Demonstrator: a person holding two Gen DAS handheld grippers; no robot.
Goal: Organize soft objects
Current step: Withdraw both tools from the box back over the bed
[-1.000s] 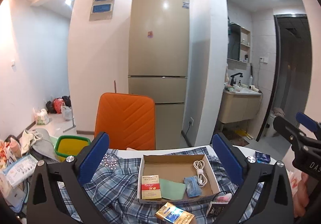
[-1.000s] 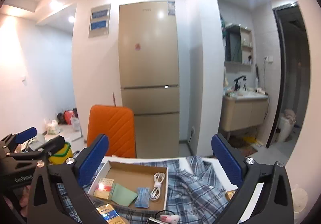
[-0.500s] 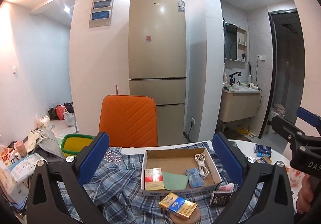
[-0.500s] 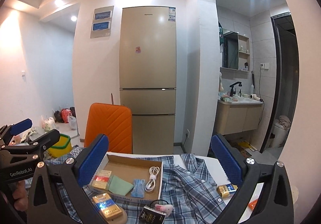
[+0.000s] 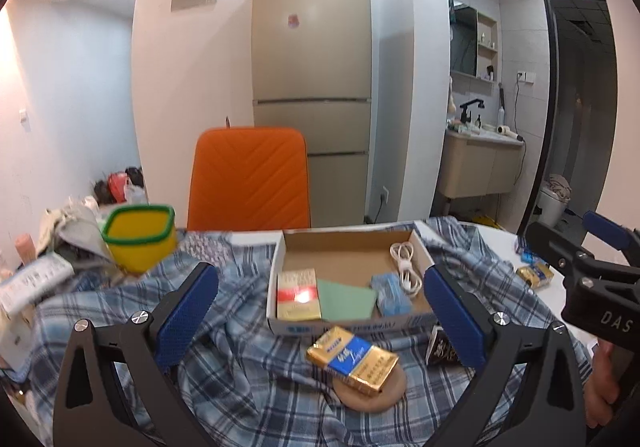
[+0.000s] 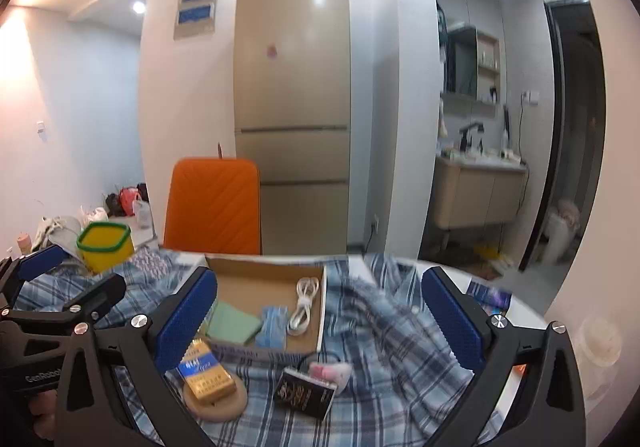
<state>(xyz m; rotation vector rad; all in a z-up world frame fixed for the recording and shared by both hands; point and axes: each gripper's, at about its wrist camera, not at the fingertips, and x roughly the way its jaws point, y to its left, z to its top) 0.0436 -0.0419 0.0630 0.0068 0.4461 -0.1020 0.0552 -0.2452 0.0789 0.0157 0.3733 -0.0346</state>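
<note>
An orange chair (image 5: 250,177) is being seen at twelve o'clock behind the worktop (image 5: 496,237), with a tall beige fridge (image 5: 312,79) behind it. A yellow tub (image 5: 140,237) with a green rim is being seen at ten o'clock. A washbasin cabinet (image 5: 478,167) is being shown at two o'clock.

Open cardboard box (image 5: 348,247) blocking the middle of the plaid shirt (image 5: 248,331), cigarette pack (image 5: 352,359) on a round coaster just near it, yellow tub (image 5: 138,237) far left, bare shirt folds free near left and right.
</note>
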